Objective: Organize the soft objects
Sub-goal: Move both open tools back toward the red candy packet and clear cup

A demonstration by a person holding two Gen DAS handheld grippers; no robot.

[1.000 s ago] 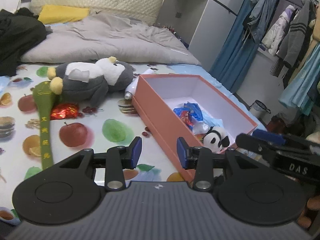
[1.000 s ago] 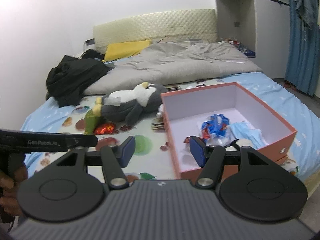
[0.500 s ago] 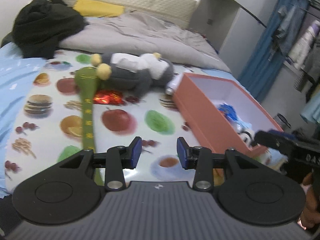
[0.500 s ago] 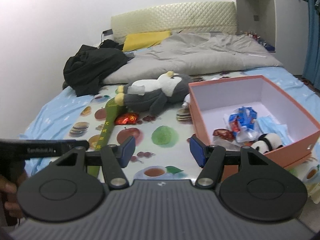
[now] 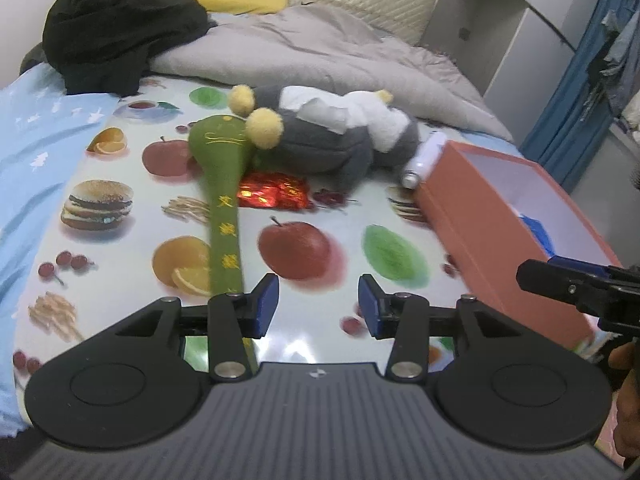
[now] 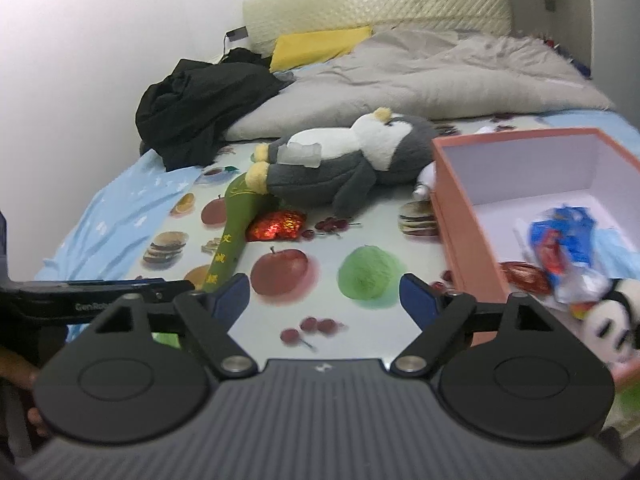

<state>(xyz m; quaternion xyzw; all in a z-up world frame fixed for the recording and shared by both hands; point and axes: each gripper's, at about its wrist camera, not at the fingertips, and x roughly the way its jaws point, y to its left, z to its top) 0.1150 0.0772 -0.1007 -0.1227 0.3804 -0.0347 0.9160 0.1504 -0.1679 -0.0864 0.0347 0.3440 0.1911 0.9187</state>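
The work surface is a bed covered by a fruit-print sheet [image 5: 320, 208], with a grey duvet [image 6: 420, 76], a yellow pillow [image 6: 320, 46] and a black garment [image 6: 200, 108] at the far end. The left gripper [image 5: 318, 306] hangs above the sheet; its jaws are opening and nothing lies between them. A green plush stick [image 5: 222, 200] runs away from the left finger of this gripper, and its near end passes behind that finger. Beyond the stick, ahead of the gripper, a grey-and-white plush penguin [image 5: 332, 136] lies on its side, with its yellow feet resting against the head of the stick. A red foil packet [image 5: 274, 196] lies just in front of the penguin, touching the stick. The orange box [image 5: 480, 216] stands ahead and to the right of the left gripper. The right gripper [image 6: 326, 296] also hangs above the sheet; its jaws are opening wide and are empty. From this gripper, the box [image 6: 452, 208] stands ahead and to the right and holds a panda plush [image 6: 612, 316], a blue wrapper [image 6: 560, 236] and a blue mask [image 6: 618, 248]. The penguin [image 6: 344, 160] lies ahead of the right gripper, slightly to the left. A small white bottle [image 6: 426, 180] lies between the penguin and the box wall.
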